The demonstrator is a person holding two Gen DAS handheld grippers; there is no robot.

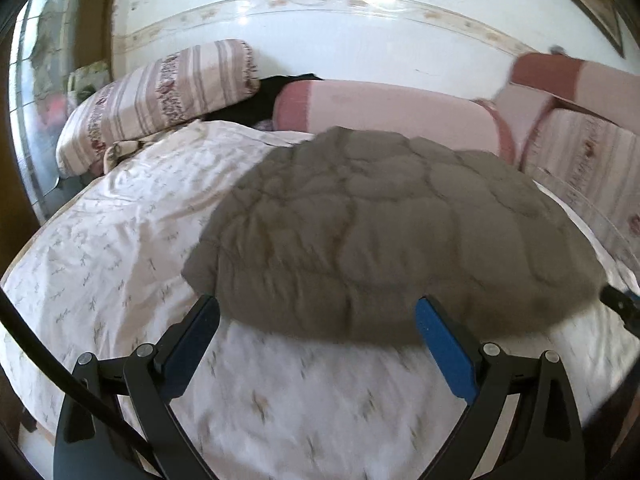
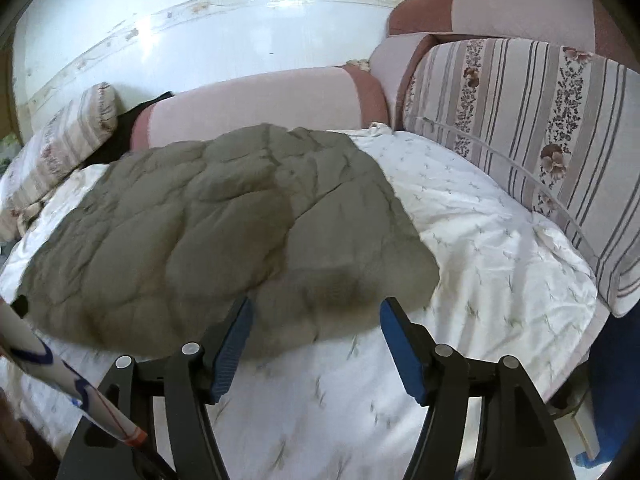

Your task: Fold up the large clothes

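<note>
A grey-brown quilted garment (image 1: 384, 236) lies spread flat on a bed with a white patterned sheet (image 1: 120, 248). It also shows in the right wrist view (image 2: 208, 224). My left gripper (image 1: 318, 312) is open and empty, its blue-padded fingers just before the garment's near edge. My right gripper (image 2: 316, 312) is open and empty, hovering over the garment's near right edge. A dark part of the right gripper (image 1: 620, 304) shows at the garment's right edge in the left wrist view.
Striped floral pillows (image 1: 160, 96) (image 2: 532, 120) and pink bolsters (image 1: 384, 116) line the wall and the right side. A dark cloth (image 1: 248, 100) lies between pillow and bolster. A black cable (image 1: 60, 372) crosses the left foreground. The sheet (image 2: 500, 240) lies right of the garment.
</note>
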